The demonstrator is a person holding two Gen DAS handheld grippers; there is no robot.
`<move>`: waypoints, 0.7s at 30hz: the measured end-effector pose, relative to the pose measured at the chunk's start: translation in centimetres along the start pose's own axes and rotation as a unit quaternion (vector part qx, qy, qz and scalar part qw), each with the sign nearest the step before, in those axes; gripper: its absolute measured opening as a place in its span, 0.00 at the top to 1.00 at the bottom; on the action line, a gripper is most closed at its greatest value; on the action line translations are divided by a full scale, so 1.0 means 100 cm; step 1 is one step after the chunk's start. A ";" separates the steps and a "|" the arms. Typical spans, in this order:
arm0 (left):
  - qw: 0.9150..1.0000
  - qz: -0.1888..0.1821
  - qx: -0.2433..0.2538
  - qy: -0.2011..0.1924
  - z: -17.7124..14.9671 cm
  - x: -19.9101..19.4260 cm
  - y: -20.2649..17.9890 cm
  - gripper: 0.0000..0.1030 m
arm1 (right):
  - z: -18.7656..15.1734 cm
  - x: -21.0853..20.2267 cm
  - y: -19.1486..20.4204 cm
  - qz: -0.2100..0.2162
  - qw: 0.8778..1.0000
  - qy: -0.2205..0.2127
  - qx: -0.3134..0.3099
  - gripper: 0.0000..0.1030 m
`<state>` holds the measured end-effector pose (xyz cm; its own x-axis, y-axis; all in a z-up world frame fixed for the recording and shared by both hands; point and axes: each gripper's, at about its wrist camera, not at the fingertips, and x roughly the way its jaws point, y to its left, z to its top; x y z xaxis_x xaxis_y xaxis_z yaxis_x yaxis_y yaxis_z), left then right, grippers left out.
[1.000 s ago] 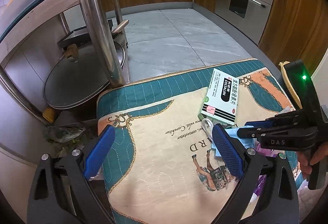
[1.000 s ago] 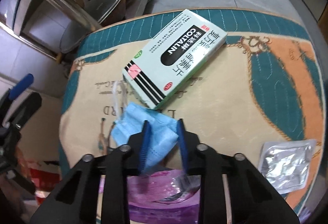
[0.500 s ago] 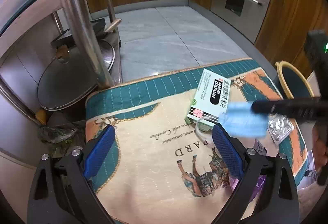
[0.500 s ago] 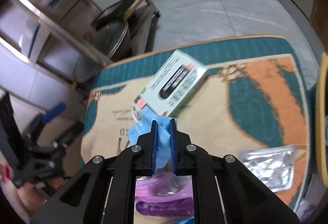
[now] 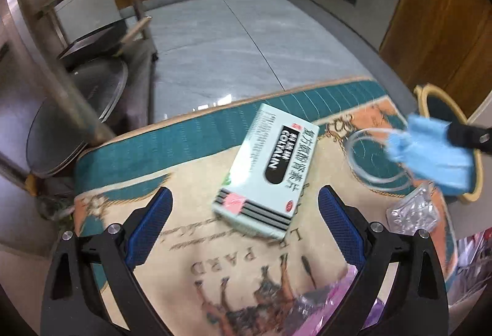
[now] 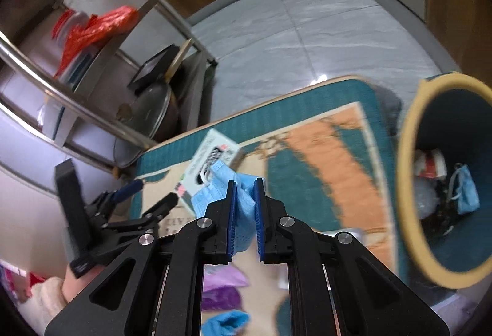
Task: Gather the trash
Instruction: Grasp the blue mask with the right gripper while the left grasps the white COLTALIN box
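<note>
My right gripper (image 6: 245,191) is shut on a blue face mask (image 6: 243,203) and holds it in the air above the mat, left of the trash bin (image 6: 409,213). The left wrist view shows the mask (image 5: 430,154) hanging at the right with its ear loop trailing. The bin has a yellow rim and holds another blue mask (image 6: 466,191) and other trash. My left gripper (image 5: 244,219) is open and empty just above a pale green medicine box (image 5: 270,173) on the mat. A crumpled clear blister pack (image 5: 413,213) lies right of the box.
The patterned mat (image 5: 190,231) covers the floor here. A purple plastic wrapper (image 5: 332,305) lies at its near edge. A steel rack (image 6: 101,65) with pans and a red bag stands at the left. Wooden cabinets (image 5: 446,16) line the back and right.
My right gripper closed on the blue mask, lifted it off the mat and carried it right toward the bin. My left gripper moved toward the medicine box, still open.
</note>
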<state>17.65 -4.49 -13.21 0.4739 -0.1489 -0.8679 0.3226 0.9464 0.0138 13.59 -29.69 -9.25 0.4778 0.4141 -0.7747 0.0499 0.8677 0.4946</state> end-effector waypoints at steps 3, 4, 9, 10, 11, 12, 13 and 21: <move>0.999 -0.001 0.030 0.013 0.004 0.020 -0.012 0.09 | 0.003 -0.011 -0.019 -0.003 1.000 -0.008 0.013 0.88; 0.999 0.001 0.033 0.018 0.005 0.026 -0.013 0.09 | 0.003 -0.012 -0.022 -0.003 1.000 -0.009 0.016 0.88; 0.997 0.014 0.046 0.057 0.006 0.056 -0.011 0.09 | 0.002 -0.013 -0.036 -0.010 1.000 -0.003 0.016 0.88; 0.997 0.014 0.047 0.065 0.006 0.061 -0.011 0.09 | 0.002 -0.012 -0.037 -0.011 1.000 -0.001 0.014 0.88; 0.996 0.013 0.046 0.070 0.007 0.065 -0.011 0.09 | 0.001 -0.012 -0.036 -0.011 1.000 0.000 0.013 0.88; 0.996 0.009 0.042 0.074 0.009 0.069 -0.012 0.09 | 0.002 -0.011 -0.037 -0.011 1.000 0.002 0.012 0.88; 0.996 0.006 0.040 0.076 0.011 0.073 -0.012 0.09 | 0.002 -0.011 -0.037 -0.011 1.000 0.002 0.010 0.88; 0.996 -0.002 0.033 0.081 0.018 0.084 -0.017 0.06 | 0.001 -0.017 -0.041 -0.018 1.000 -0.001 0.001 0.88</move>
<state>22.56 -7.88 -19.62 0.3360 -0.0997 -0.9366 0.3804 0.9240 0.0381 12.67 -33.98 -9.94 0.4769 0.3824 -0.7914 0.0693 0.8813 0.4675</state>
